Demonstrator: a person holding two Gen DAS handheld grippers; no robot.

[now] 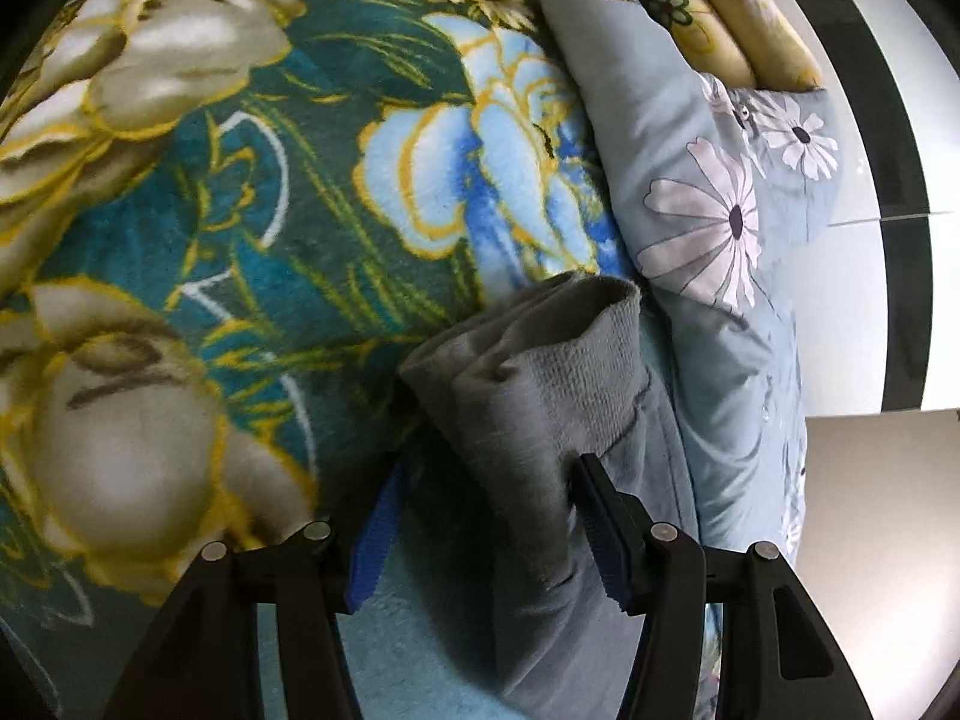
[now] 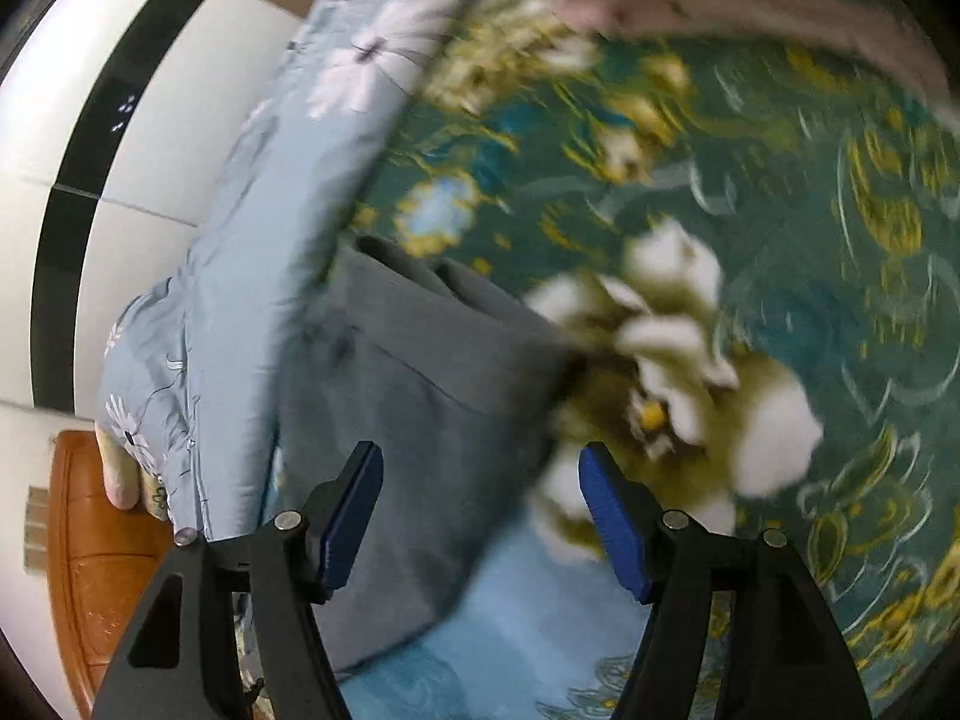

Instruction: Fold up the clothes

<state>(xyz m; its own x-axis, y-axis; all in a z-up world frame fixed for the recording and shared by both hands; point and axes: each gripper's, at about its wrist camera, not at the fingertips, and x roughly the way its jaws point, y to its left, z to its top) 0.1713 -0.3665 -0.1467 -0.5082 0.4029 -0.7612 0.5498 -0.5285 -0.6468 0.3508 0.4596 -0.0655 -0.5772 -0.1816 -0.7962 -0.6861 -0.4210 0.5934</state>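
A grey garment [image 1: 540,420] with a ribbed cuff lies bunched on the teal flowered blanket [image 1: 252,228]. My left gripper [image 1: 486,504] has its blue-padded jaws wide apart on either side of the cloth near the cuff; the cloth hides part of the left pad. In the blurred right wrist view the same grey garment [image 2: 420,396] lies folded on the blanket [image 2: 780,276]. My right gripper [image 2: 480,480] is open above its near edge, with nothing between the pads.
A light blue quilt with white daisies [image 1: 720,228] lies along the bed edge beside the garment; it also shows in the right wrist view [image 2: 252,228]. Rolled pillows [image 1: 732,24] lie beyond it. A white and black wall [image 1: 870,180] and wooden bed frame [image 2: 90,552] border the bed.
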